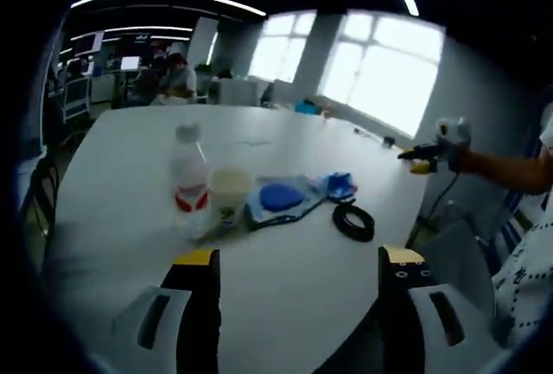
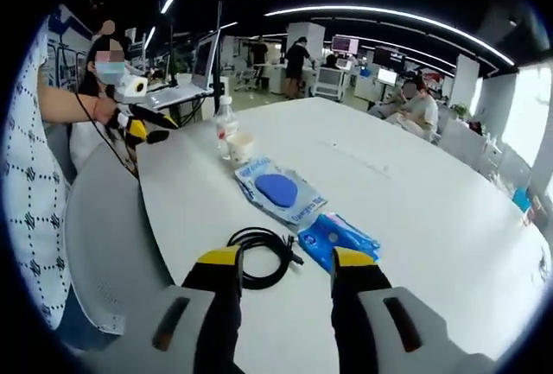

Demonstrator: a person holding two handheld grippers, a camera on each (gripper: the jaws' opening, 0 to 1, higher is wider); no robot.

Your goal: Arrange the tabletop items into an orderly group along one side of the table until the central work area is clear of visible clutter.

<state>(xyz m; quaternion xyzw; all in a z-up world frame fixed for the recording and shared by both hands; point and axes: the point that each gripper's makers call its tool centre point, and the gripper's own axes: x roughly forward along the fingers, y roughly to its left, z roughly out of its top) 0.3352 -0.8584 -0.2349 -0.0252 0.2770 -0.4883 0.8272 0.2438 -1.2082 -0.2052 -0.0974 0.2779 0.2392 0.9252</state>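
Observation:
On the white table [image 1: 130, 158] a clear water bottle [image 1: 188, 180] with a red label stands by a pale cup [image 1: 231, 191]. To their right lie a clear pouch [image 1: 278, 199] holding a blue oval, a blue wipes pack [image 1: 340, 186] and a coiled black cable [image 1: 353, 220]. My left gripper [image 1: 300, 262] is open, short of these items. My right gripper [image 2: 288, 262] is open just before the cable [image 2: 262, 256] and wipes pack [image 2: 337, 237]. Beyond them are the pouch [image 2: 278, 191], cup [image 2: 241, 146] and bottle [image 2: 225, 126]. Each gripper shows in the other's view, the right gripper [image 1: 429, 156] and the left gripper [image 2: 138, 123].
A person's patterned sleeve [image 2: 34, 201] and a grey chair [image 2: 104, 244] are at the table's near edge. The far half of the table [image 2: 415, 184] is bare. Desks, monitors and seated people stand behind, with bright windows [image 1: 380, 72] beyond.

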